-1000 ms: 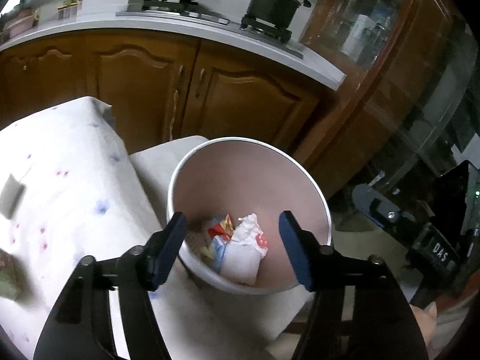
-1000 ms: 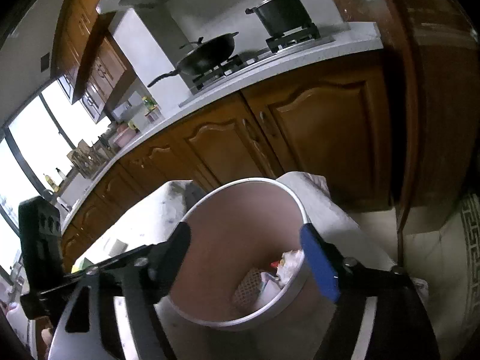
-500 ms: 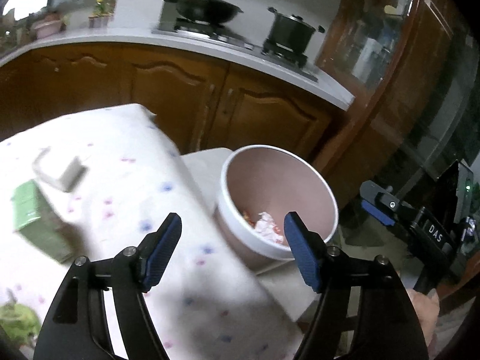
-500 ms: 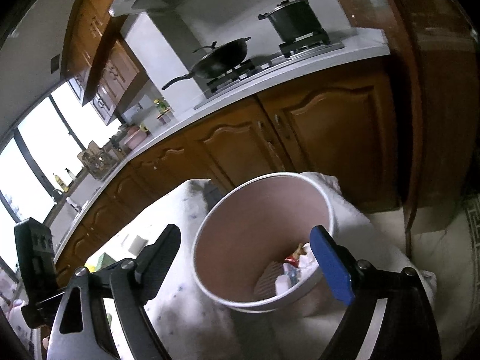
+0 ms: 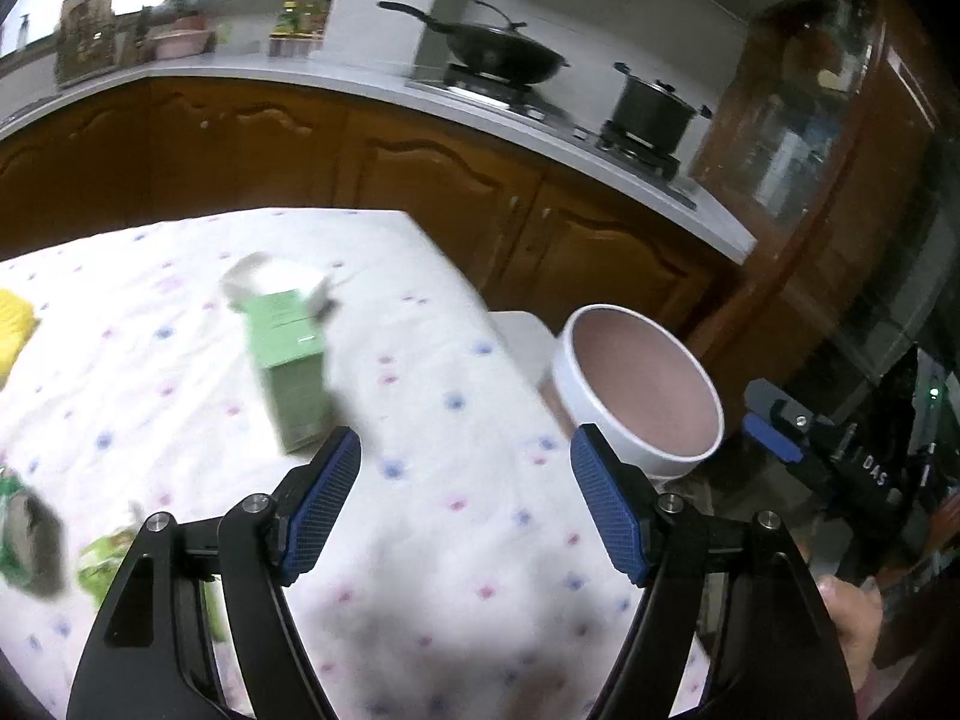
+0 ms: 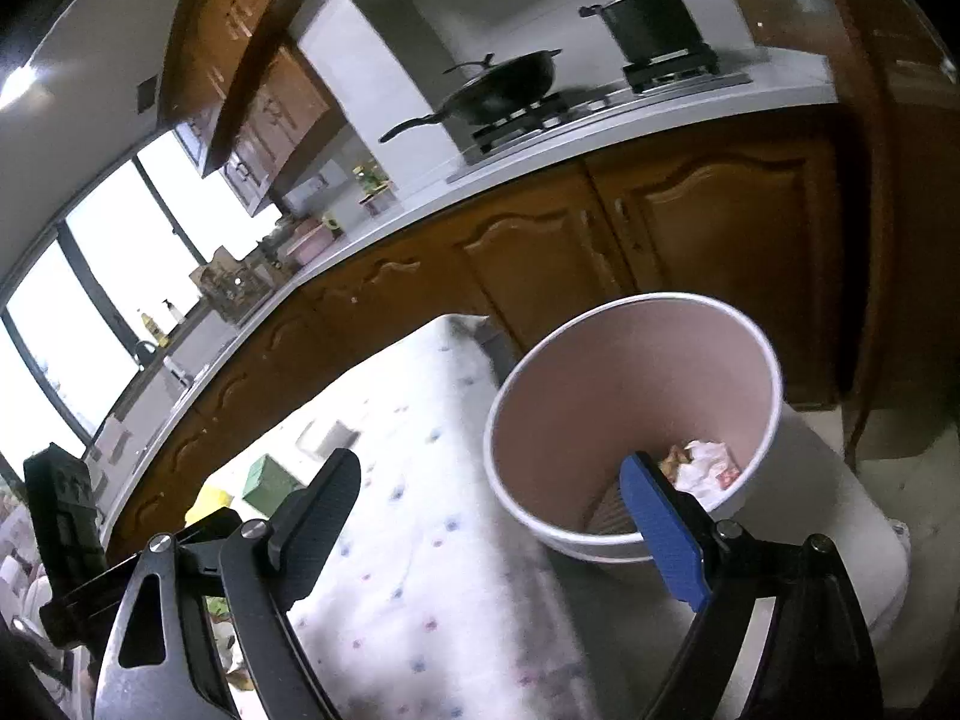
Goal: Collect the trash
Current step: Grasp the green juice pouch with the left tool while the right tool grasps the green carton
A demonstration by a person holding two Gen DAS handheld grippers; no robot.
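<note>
Kitchen cabinets line the far wall behind a desk (image 5: 420, 360) under a dotted white cloth. Left gripper (image 5: 462, 510) hangs over the cloth, jaws wide with nothing between them. Right gripper (image 6: 498, 516) likewise has its jaws spread and empty. Bin (image 6: 636, 420) stands off the desk's right edge, with crumpled trash (image 6: 705, 468) inside. On the desk's left lie a green carton (image 5: 288, 372) and wrappers (image 5: 108, 564).

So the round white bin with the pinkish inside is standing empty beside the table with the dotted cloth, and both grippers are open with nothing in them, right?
Not quite: the round white bin is not empty. The right wrist view shows crumpled wrappers at its bottom. The rest holds: it stands beside the table with the dotted cloth, and the left gripper and right gripper are open, holding nothing.
</note>
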